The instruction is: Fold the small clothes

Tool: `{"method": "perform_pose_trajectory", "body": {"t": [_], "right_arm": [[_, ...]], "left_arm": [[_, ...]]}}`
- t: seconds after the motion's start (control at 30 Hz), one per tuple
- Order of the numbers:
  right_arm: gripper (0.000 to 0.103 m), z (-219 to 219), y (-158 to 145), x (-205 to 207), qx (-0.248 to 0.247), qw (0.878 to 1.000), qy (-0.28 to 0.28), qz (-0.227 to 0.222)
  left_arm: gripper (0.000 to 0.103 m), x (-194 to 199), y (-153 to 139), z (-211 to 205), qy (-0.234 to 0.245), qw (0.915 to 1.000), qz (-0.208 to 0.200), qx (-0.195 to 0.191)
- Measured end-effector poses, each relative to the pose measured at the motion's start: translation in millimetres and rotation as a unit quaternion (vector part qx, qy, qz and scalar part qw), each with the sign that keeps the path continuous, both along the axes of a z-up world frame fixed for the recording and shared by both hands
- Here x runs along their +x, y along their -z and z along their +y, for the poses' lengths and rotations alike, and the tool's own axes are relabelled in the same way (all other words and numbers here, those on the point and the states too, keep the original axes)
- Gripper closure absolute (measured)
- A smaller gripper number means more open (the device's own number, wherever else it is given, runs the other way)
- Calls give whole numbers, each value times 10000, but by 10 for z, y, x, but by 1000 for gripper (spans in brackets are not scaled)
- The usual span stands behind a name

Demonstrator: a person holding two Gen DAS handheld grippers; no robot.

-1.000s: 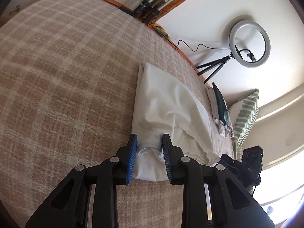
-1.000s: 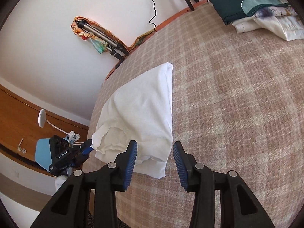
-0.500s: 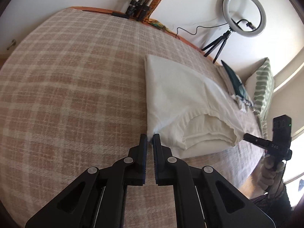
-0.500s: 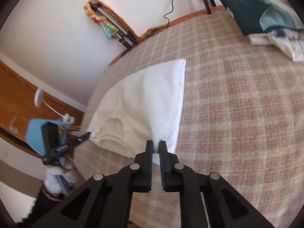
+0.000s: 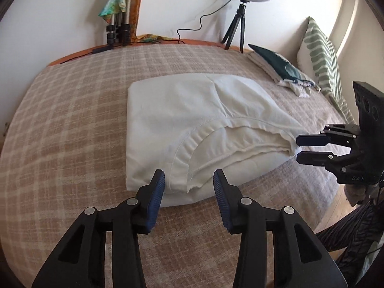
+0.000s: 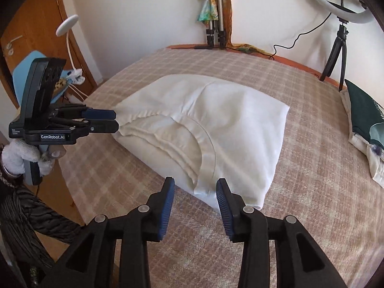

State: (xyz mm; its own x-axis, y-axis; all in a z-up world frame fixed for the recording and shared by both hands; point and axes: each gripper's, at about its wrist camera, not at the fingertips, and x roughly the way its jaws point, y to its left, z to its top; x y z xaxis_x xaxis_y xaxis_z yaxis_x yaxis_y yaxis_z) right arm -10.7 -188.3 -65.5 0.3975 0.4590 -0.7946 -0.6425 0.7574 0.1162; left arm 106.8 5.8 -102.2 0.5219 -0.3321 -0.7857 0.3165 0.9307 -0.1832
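A white folded garment (image 5: pixel 192 120) lies on the checked bedspread (image 5: pixel 72 132); it also shows in the right wrist view (image 6: pixel 228 124). My left gripper (image 5: pixel 189 187) is open, its fingers astride the garment's near left corner at the neckline. My right gripper (image 6: pixel 195 195) is open, astride the garment's near edge by the collar. In the left wrist view the right gripper (image 5: pixel 298 147) shows at the garment's right corner, jaws apart. In the right wrist view the left gripper (image 6: pixel 116 120) shows at the garment's left corner.
A pile of folded clothes (image 5: pixel 280 72) with a dark green one on top lies at the far right, next to a striped pillow (image 5: pixel 321 62). A ring light on a tripod (image 5: pixel 242 9) and folded tripods (image 5: pixel 117 28) stand by the wall. The bed's edge is near on the right (image 5: pixel 319 192).
Both grippers were shut at the garment's near corners half a second ago; both are open now. The views have swung to face the wall and the garment lies flat.
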Motion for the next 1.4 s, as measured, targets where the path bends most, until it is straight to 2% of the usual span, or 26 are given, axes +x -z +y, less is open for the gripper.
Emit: {"method": "perform_pose_trajectory", "body": {"t": [0.03, 0.1, 0.13, 0.17, 0.2, 0.27, 0.37, 0.47, 0.57, 0.63, 0.7, 0.73, 0.77, 0.83, 0.87, 0.9, 0.97, 1.03, 1.13, 1.2, 1.23, 1.33, 1.4], "right_arm": [[66, 18, 44, 11, -87, 10000, -14, 1], [74, 23, 111, 37, -281, 9996, 70, -33], [81, 16, 128, 55, -317, 9994, 114, -27], [87, 13, 132, 69, -319, 9994, 133, -32], [94, 8, 126, 67, -306, 9995, 110, -65], [98, 7, 107, 61, -307, 9995, 45, -96], [99, -17, 42, 31, -209, 9997, -10, -134], [100, -72, -57, -28, -123, 9996, -58, -231], [100, -131, -73, -58, -49, 9998, -112, -144], [100, -107, 8, -89, -302, 9993, -166, -155], [100, -81, 90, -90, -585, 9981, -103, -189], [99, -85, 95, -80, -552, 9983, -80, -162], [96, -105, 95, -53, -469, 9989, -81, -48], [89, -157, 52, -32, -232, 9995, -157, 139], [73, -185, 7, -33, -106, 9997, -165, 138], [64, -214, -41, -24, 21, 9998, -143, 97], [64, -288, -121, 25, 366, 9993, -1, 98], [64, -359, -138, 129, 652, 9974, 257, 196], [64, -358, -54, 304, 629, 9958, 611, 256], [64, -346, 52, 404, 696, 9941, 698, 461], [64, -331, 101, 436, 661, 9939, 710, 525], [64, -268, 268, 448, 86, 9953, 718, 649], [65, -280, 247, 431, 18, 9957, 587, 722]], "left_arm": [[63, 9, 34, -10, -1, 10000, 8, 66], [63, 11, 76, -15, -24, 9999, 1, 140], [63, 6, 86, -14, -11, 9999, -4, 155], [68, 0, 84, -23, 11, 9998, -43, 191], [80, -4, 78, -41, 37, 9995, -107, 292], [98, 3, 61, -57, 109, 9993, -118, 335], [101, -34, -31, -86, 241, 9995, -151, 150], [101, -123, -108, -126, 408, 9988, -231, 117], [101, -165, 4, -139, 455, 9990, 21, 38], [101, -190, 114, -155, 499, 9985, 160, 126], [101, -216, 111, -133, 533, 9984, 200, 31], [101, -230, 66, -108, 535, 9984, 201, -46], [100, -247, 3, -74, 516, 9985, 144, -107], [90, -277, -129, 5, 380, 9992, -130, -42], [76, -280, -183, 53, 278, 9992, -291, 26], [73, -261, -220, 103, 173, 9990, -405, 17], [73, -178, -261, 214, -24, 9983, -514, -283], [73, -43, -222, 249, -144, 9981, -448, -388], [73, 122, -30, 206, -146, 9995, -126, -239], [73, 149, 111, 178, -102, 9997, 156, -125], [73, 133, 163, 177, -108, 9996, 258, -31], [72, -21, 185, 235, 12, 9996, 271, -68], [73, -79, 166, 244, 140, 9991, 402, 79]]}}
